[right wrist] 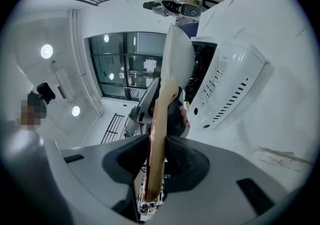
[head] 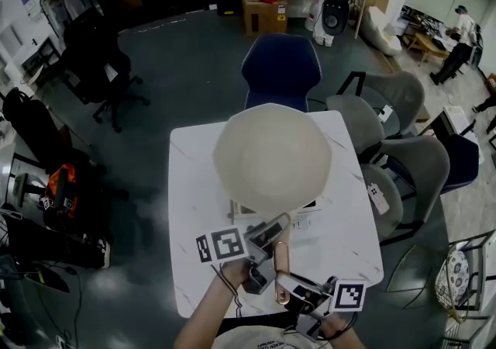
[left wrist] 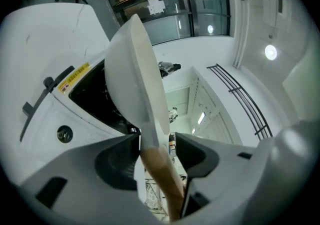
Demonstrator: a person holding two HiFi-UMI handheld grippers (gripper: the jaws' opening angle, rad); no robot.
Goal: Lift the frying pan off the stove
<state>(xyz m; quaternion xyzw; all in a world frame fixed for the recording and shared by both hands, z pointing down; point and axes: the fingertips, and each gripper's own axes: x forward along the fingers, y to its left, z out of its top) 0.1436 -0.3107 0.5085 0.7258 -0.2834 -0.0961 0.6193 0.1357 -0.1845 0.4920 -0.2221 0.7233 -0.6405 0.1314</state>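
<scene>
The cream frying pan [head: 271,157] hangs tilted above the white table [head: 190,184], and its copper-brown handle [head: 282,258] runs back toward me. My right gripper [head: 291,287] is shut on the handle's end, with both pads pressed against it [right wrist: 156,144]. Further up, near the pan, my left gripper [head: 267,240] stands open. The handle passes between its jaws [left wrist: 157,146] and a thin gap shows on one side. The white stove [left wrist: 75,96] with its black top sits below the pan; its vented side [right wrist: 225,84] shows in the right gripper view.
A blue chair [head: 280,68] stands at the table's far edge and grey chairs [head: 403,161] line its right side. A black office chair [head: 101,76] and bags [head: 58,192] are on the left floor. Papers [head: 310,223] lie on the table beside the stove.
</scene>
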